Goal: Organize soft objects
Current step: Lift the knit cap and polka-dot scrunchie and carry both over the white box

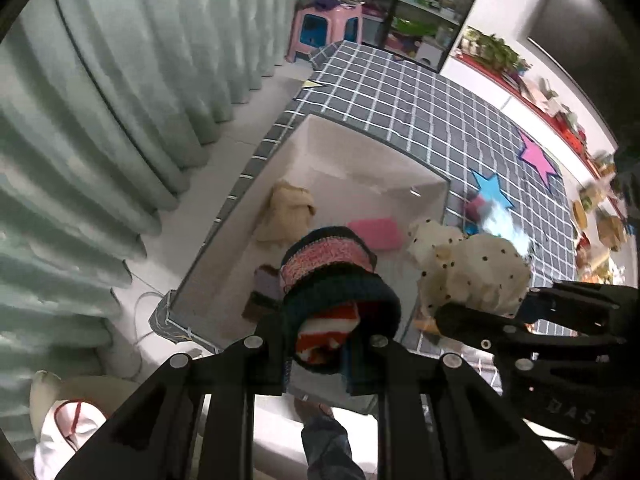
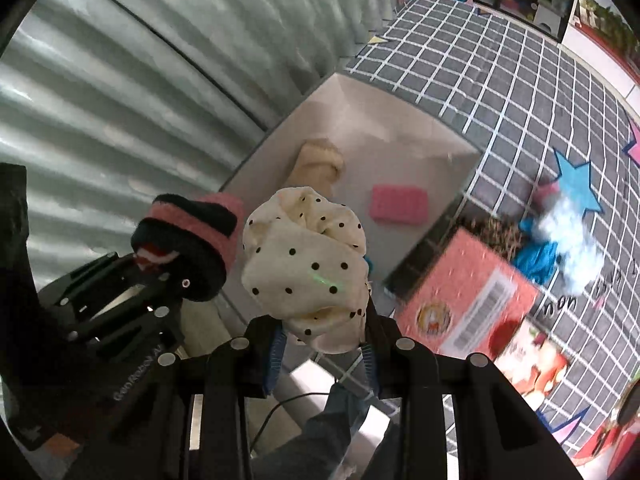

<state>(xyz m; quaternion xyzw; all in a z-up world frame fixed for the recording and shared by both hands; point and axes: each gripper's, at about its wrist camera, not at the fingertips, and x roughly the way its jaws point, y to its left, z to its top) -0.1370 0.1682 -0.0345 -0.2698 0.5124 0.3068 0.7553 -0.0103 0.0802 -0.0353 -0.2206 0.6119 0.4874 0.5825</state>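
My left gripper [image 1: 320, 344] is shut on a dark knitted roll with pink and red stripes [image 1: 332, 272] and holds it above the near end of a white box [image 1: 360, 152]. It also shows in the right wrist view [image 2: 192, 236]. My right gripper [image 2: 320, 344] is shut on a cream cloth with black dots [image 2: 308, 264], held beside the knitted roll, above the box's near right edge [image 2: 460, 200]. In the box lie a beige plush piece [image 1: 286, 212], a pink sponge [image 1: 376, 232] and a purple-brown item [image 1: 264, 292].
The box stands on a grey checked cloth [image 1: 440, 112] with blue [image 1: 490, 192] and pink [image 1: 536, 156] star patches. A light blue fluffy item [image 2: 568, 240] and a red carton [image 2: 472, 300] lie right of the box. Green curtains [image 1: 100, 120] hang at the left.
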